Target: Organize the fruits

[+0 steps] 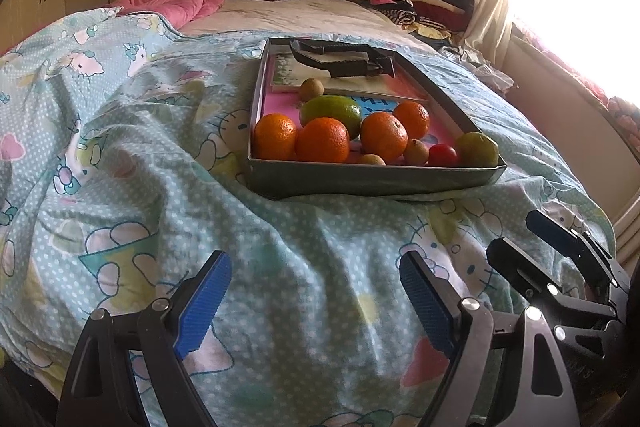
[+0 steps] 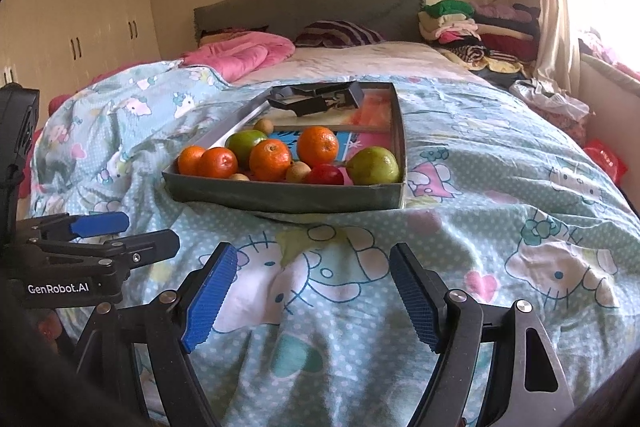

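All fruit sits bunched at the near end of the tray (image 1: 372, 175) on the bed — oranges (image 1: 322, 141), mango (image 1: 331, 109), pear (image 1: 478, 149) unsorted or already gathered, can't tell; left gripper (image 1: 316, 301) and right gripper (image 2: 314, 291) spread wide, empty, short of tray.

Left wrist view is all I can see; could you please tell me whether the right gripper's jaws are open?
Observer: Yes. The right wrist view shows the right gripper with its jaws wide apart and nothing between them, above the quilt.
Operator: Thank you. Is there anything beyond the bed's right edge?
Observer: Something red, which looks like a red bag, lies just past the quilt there.
Operator: And does my own gripper carry any marking?
Observer: The left gripper has a white GenRobot.AI label on its side.
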A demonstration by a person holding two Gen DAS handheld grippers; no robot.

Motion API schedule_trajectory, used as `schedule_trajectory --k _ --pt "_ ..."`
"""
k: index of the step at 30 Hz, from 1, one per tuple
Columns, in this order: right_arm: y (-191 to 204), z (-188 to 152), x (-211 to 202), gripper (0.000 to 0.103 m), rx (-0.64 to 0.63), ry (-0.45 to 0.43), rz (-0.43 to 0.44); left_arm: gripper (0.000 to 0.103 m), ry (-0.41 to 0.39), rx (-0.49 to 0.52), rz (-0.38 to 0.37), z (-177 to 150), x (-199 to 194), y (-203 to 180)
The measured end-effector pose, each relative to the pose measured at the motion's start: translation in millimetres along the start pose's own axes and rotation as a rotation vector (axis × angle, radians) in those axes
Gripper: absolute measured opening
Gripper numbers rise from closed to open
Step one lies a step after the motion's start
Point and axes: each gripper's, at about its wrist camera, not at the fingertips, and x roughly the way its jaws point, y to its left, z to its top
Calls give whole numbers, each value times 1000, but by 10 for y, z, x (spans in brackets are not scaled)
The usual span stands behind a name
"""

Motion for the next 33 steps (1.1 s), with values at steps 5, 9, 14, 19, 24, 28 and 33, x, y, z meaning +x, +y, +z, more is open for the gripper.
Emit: schedule_trajectory --k 5,9,14,19,24,28,33 --pt "-4 0 5 80 1 2 -2 86 1 -3 4 1 1 7" --pt "-23 4 6 80 9 3 -5 86 0 -3 7 9 -3 17" --pt "-32 1 5 80 12 4 -7 86 1 -5 14 18 -5 39" --pt "-32 -1 6 80 9 7 -8 86 3 -6 19 20 5 42" --pt "-28 -1 14 80 8 8 -12 86 0 -5 21 20 5 44" --pt "-26 -5 23 80 5 13 -20 86 0 -6 22 17 2 43" --pt "-34 -7 29 80 4 14 -22 86 1 -6 24 24 -2 57"
